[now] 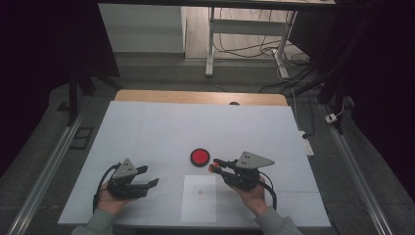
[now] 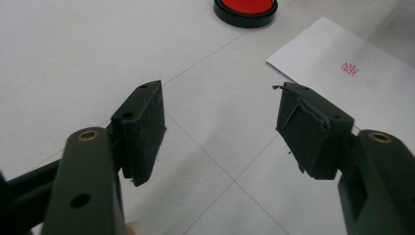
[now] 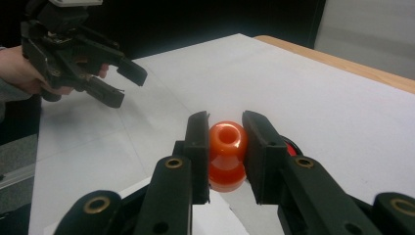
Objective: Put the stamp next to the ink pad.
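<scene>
Right claw (image 3: 225, 147) was clamped on an orange stamp (image 3: 226, 154), held beside the red ink pad (image 1: 199, 157) near the desk's (image 1: 147, 127) front edge, above the paper sheet (image 1: 198, 208). Left claw (image 1: 149, 177) stood apart, empty.

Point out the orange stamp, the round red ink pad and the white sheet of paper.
Orange plastic stamp (image 3: 226, 147), right gripper view, its rounded handle.
Round red ink pad (image 1: 199, 156), high view, red centre.
White sheet of paper (image 1: 198, 204), high view, bare lower part.

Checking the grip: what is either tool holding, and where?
The right tool clamps the orange stamp by its knob handle. The left tool is open, holding nothing.
</scene>
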Demonstrator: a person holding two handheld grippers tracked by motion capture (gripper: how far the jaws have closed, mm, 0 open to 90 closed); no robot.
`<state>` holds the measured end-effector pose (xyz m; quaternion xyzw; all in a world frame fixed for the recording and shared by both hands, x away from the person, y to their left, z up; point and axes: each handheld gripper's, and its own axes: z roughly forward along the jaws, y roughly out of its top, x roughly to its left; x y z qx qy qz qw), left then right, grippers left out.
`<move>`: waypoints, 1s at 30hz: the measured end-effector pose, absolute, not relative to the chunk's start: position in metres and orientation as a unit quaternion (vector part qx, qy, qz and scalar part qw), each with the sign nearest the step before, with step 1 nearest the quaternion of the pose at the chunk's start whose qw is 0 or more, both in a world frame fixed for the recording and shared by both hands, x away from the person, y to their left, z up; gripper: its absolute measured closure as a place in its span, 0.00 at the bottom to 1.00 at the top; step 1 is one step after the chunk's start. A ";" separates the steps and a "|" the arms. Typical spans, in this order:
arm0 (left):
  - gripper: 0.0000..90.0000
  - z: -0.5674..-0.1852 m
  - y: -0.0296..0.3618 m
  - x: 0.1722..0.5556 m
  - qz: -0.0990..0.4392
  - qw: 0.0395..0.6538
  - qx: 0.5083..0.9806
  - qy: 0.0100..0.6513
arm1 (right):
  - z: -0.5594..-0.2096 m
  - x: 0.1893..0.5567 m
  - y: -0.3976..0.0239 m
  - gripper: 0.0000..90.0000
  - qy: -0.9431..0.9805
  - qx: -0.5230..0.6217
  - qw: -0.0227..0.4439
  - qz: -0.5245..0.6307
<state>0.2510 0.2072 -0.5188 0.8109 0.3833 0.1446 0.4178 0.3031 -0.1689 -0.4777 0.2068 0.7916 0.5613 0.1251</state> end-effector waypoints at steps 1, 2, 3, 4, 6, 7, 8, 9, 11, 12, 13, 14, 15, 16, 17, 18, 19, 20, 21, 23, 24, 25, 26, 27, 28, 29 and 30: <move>0.38 -0.519 0.207 0.251 0.144 0.418 0.811 0.383 | -0.478 0.304 -0.169 0.81 0.791 0.208 0.126 0.561; 0.37 -0.518 0.207 0.251 0.144 0.420 0.810 0.384 | -0.478 0.304 -0.169 0.81 0.791 0.210 0.128 0.560; 0.37 -0.518 0.207 0.250 0.145 0.420 0.809 0.385 | -0.478 0.305 -0.168 0.81 0.792 0.212 0.129 0.558; 0.36 -0.518 0.206 0.250 0.144 0.419 0.810 0.384 | -0.478 0.306 -0.168 0.81 0.794 0.212 0.130 0.555; 0.36 -0.519 0.206 0.250 0.144 0.418 0.811 0.383 | -0.477 0.308 -0.167 0.81 0.793 0.214 0.130 0.555; 0.35 -0.519 0.206 0.250 0.143 0.418 0.811 0.383 | -0.477 0.309 -0.166 0.81 0.793 0.217 0.131 0.554; 0.35 -0.519 0.206 0.250 0.143 0.418 0.811 0.384 | -0.477 0.311 -0.166 0.81 0.794 0.219 0.131 0.553; 0.34 -0.519 0.206 0.250 0.143 0.418 0.811 0.384 | -0.478 0.313 -0.165 0.81 0.793 0.223 0.133 0.551; 0.34 -0.519 0.206 0.250 0.143 0.418 0.810 0.385 | -0.478 0.317 -0.164 0.81 0.794 0.231 0.138 0.546; 0.34 -0.519 0.206 0.250 0.143 0.419 0.810 0.386 | -0.478 0.320 -0.163 0.81 0.793 0.234 0.141 0.544; 0.34 -0.519 0.207 0.250 0.143 0.418 0.810 0.385 | -0.479 0.323 -0.163 0.81 0.794 0.236 0.146 0.540; 0.34 -0.520 0.206 0.250 0.143 0.418 0.810 0.386 | -0.479 0.326 -0.163 0.81 0.795 0.241 0.148 0.537; 0.33 -0.520 0.206 0.250 0.143 0.417 0.811 0.386 | -0.480 0.329 -0.162 0.81 0.795 0.244 0.150 0.534; 0.33 -0.520 0.206 0.250 0.143 0.417 0.811 0.386 | -0.481 0.333 -0.162 0.81 0.796 0.247 0.152 0.531; 0.33 -0.520 0.206 0.250 0.142 0.416 0.811 0.386 | -0.481 0.336 -0.162 0.81 0.798 0.248 0.155 0.527; 0.33 -0.521 0.206 0.250 0.142 0.416 0.811 0.387 | -0.483 0.339 -0.162 0.81 0.798 0.252 0.156 0.525; 0.33 -0.521 0.206 0.250 0.142 0.416 0.811 0.387 | -0.483 0.342 -0.162 0.81 0.798 0.256 0.156 0.523; 0.33 -0.521 0.206 0.251 0.142 0.415 0.811 0.388 | -0.485 0.344 -0.163 0.81 0.799 0.261 0.155 0.520; 0.33 -0.521 0.206 0.251 0.142 0.415 0.810 0.389 | -0.486 0.347 -0.164 0.81 0.799 0.264 0.155 0.518; 0.33 -0.521 0.207 0.251 0.141 0.416 0.809 0.391 | -0.488 0.351 -0.166 0.81 0.798 0.271 0.154 0.515; 0.33 -0.521 0.208 0.252 0.141 0.417 0.808 0.392 | -0.489 0.353 -0.166 0.81 0.798 0.273 0.156 0.514; 0.32 -0.521 0.208 0.251 0.141 0.417 0.807 0.394 | -0.489 0.356 -0.166 0.81 0.801 0.274 0.158 0.509; 0.32 -0.522 0.209 0.252 0.140 0.417 0.806 0.396 | -0.490 0.359 -0.165 0.81 0.801 0.275 0.160 0.507; 0.32 -0.522 0.209 0.252 0.139 0.418 0.805 0.398 | -0.491 0.362 -0.165 0.81 0.803 0.277 0.160 0.503; 0.32 -0.522 0.210 0.252 0.139 0.417 0.805 0.399 | -0.492 0.365 -0.164 0.81 0.805 0.278 0.162 0.499; 0.31 -0.522 0.210 0.252 0.140 0.417 0.803 0.401 | -0.493 0.368 -0.163 0.81 0.805 0.281 0.161 0.497; 0.31 -0.522 0.211 0.252 0.141 0.418 0.803 0.402 | -0.494 0.371 -0.162 0.81 0.804 0.282 0.160 0.498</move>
